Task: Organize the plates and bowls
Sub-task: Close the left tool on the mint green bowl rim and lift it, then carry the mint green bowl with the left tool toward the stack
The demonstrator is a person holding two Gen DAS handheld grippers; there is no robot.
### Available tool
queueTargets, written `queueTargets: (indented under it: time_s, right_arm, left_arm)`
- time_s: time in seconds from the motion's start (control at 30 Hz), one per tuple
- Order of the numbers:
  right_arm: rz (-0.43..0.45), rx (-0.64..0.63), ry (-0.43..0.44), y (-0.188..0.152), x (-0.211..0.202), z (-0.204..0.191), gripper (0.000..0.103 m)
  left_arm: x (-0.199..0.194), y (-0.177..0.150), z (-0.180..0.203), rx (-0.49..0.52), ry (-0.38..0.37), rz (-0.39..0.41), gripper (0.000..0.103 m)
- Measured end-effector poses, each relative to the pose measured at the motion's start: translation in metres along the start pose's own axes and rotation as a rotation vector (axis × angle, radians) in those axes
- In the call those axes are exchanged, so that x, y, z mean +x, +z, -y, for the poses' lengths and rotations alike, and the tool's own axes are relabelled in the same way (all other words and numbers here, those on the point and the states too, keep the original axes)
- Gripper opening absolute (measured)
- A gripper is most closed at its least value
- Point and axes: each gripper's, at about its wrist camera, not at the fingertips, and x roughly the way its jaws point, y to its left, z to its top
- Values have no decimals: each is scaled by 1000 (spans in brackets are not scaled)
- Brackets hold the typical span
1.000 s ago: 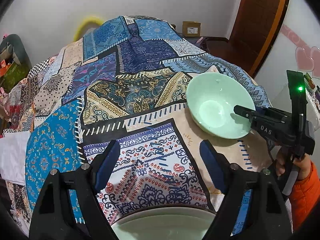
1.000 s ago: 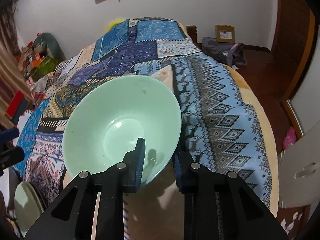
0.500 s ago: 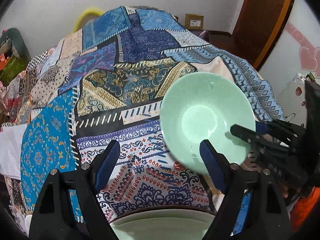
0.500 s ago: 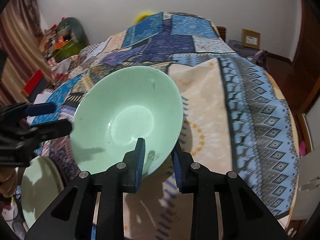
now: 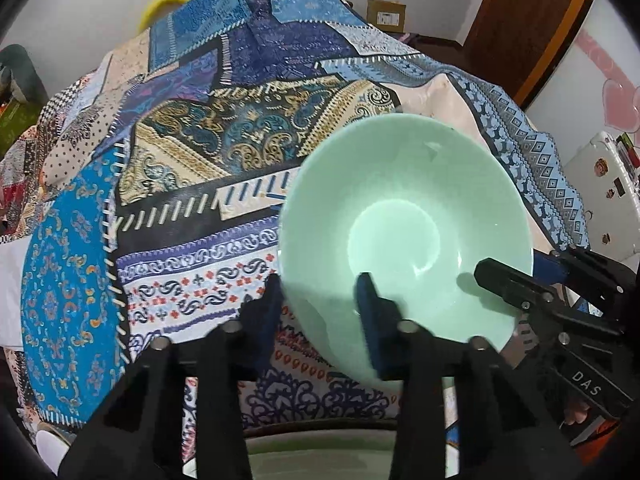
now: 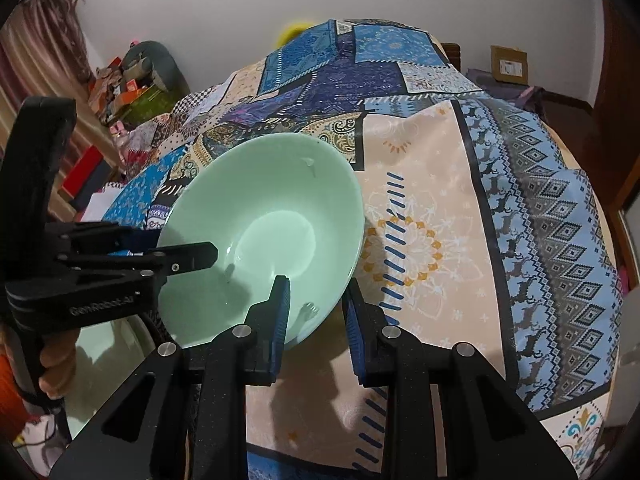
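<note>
Step in hand: handover of green bowl, held tilted above patterned bedspread.
Right gripper clamped on near rim.
Left gripper jaws just closing, now straddling opposite rim; pad contact looks made, firmness unclear.
Green plate waits below left gripper.
Next, likely: right gripper lets go once left grip holds, then bowl goes down toward plate.

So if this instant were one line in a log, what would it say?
right gripper: shut on mint bowl rim | left gripper: jaws just closed onto opposite rim | bowl: held over patterned cloth | plate: below
</note>
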Motion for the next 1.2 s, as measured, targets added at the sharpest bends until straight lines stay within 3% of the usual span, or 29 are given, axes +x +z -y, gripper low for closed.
queueTargets:
  time_s: [0.13, 0.7, 1.2]
  right_arm:
    - [9, 20, -10, 2, 2, 1, 27]
    - [18, 23, -50, 7, -2, -7, 25]
    - [109, -18, -20, 2, -67, -55, 25]
  left_arm:
    - [11, 1, 0, -5, -5, -26, 19]
    - [3, -4, -2, -10, -32, -11, 19]
    - [-93, -33, -1, -14, 8, 120, 19]
